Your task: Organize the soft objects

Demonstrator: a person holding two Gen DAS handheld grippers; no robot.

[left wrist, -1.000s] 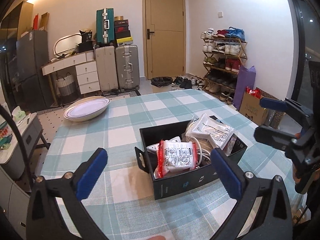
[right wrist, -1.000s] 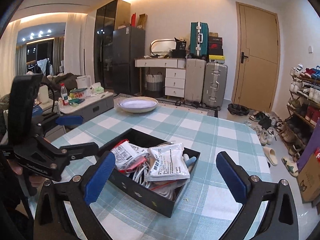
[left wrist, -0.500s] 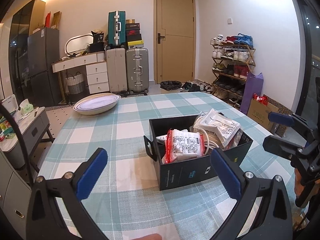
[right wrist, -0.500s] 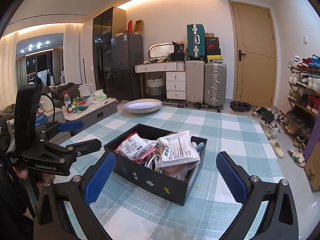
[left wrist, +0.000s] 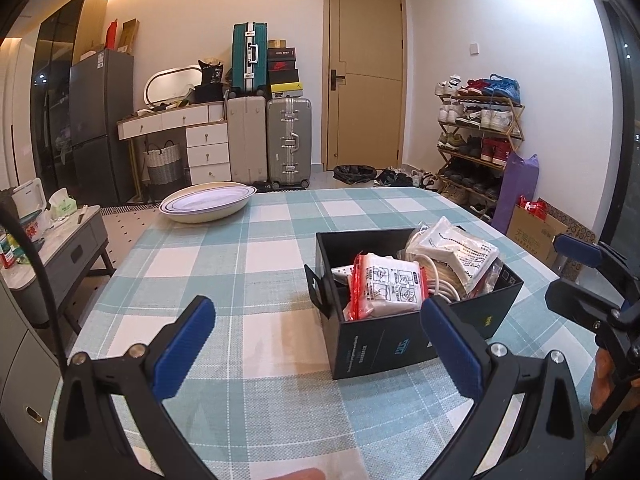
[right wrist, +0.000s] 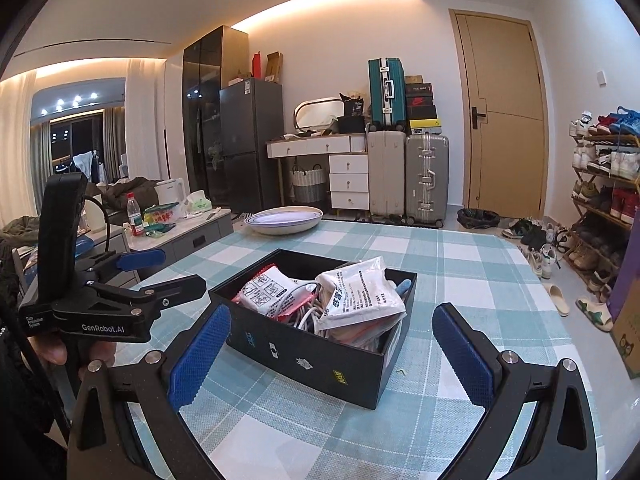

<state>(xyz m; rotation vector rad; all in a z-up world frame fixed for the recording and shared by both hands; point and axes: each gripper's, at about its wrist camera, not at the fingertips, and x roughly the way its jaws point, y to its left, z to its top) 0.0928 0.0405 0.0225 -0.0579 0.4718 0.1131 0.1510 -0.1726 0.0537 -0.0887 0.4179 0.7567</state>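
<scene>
A black box (left wrist: 384, 344) (right wrist: 320, 356) stands on the checked tablecloth. It holds a red-edged white packet (left wrist: 384, 288) (right wrist: 266, 290), a larger white packet (left wrist: 456, 248) (right wrist: 360, 296) and white cables (right wrist: 308, 316). My left gripper (left wrist: 316, 340) is open and empty, in front of the box and to its left. My right gripper (right wrist: 332, 348) is open and empty, its fingers either side of the box's near face. Each gripper shows in the other's view: the right one (left wrist: 576, 276), the left one (right wrist: 160, 272).
A white oval dish (left wrist: 208, 202) (right wrist: 284, 218) sits at the table's far edge (left wrist: 360, 190). Suitcases (left wrist: 288, 144), a dresser, a fridge and a door stand behind. A shoe rack (left wrist: 476, 140) is to the right, a low side table (left wrist: 56, 232) to the left.
Both grippers have drawn back and tilted up. The box sits lower and further right in the left wrist view, and more of the room shows. Both stay open.
</scene>
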